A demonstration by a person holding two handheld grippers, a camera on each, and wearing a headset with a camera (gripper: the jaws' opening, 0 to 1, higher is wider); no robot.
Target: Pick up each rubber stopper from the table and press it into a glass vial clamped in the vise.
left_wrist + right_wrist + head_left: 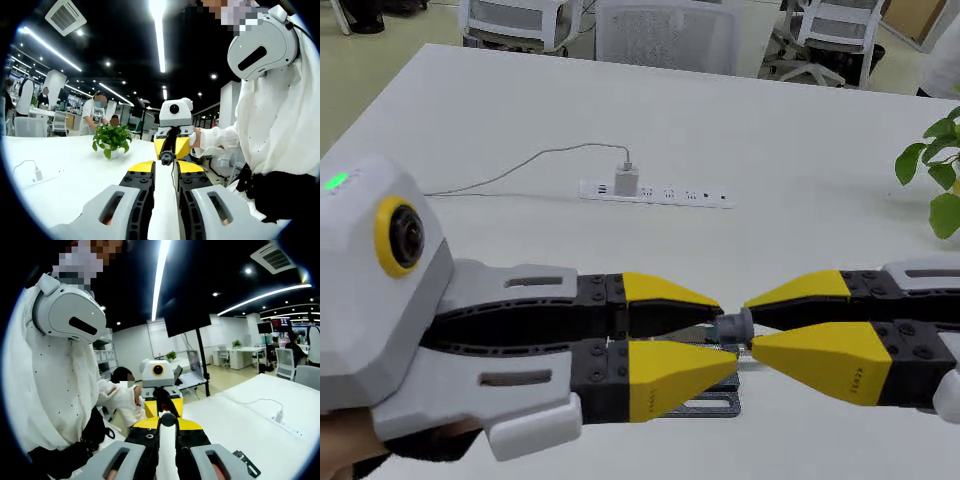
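Just above the near edge of the table [520,110], the left gripper [728,333] and the right gripper [749,323] were brought tip to tip. A small grey rubber stopper [733,326] was held up in the air between the yellow tips, off the table. Both pairs of jaws were seen a little way apart. It could not be told which gripper was gripping the stopper, or whether both were touching it. A dark metal plate [715,405] was seen right under the tips, at the near edge; it was judged to be part of the vise. A white power strip [655,192] was laid in the middle of the table, well apart from the work, and a green plant [932,170] was seen at the right edge.

The step in hand was judged to be the carrying of a stopper to a vial, or the passing of it from one gripper to the other. Next, the stopper would need to be lined up over the mouth of a vial and pushed straight down, gently, so that the glass was not cracked.
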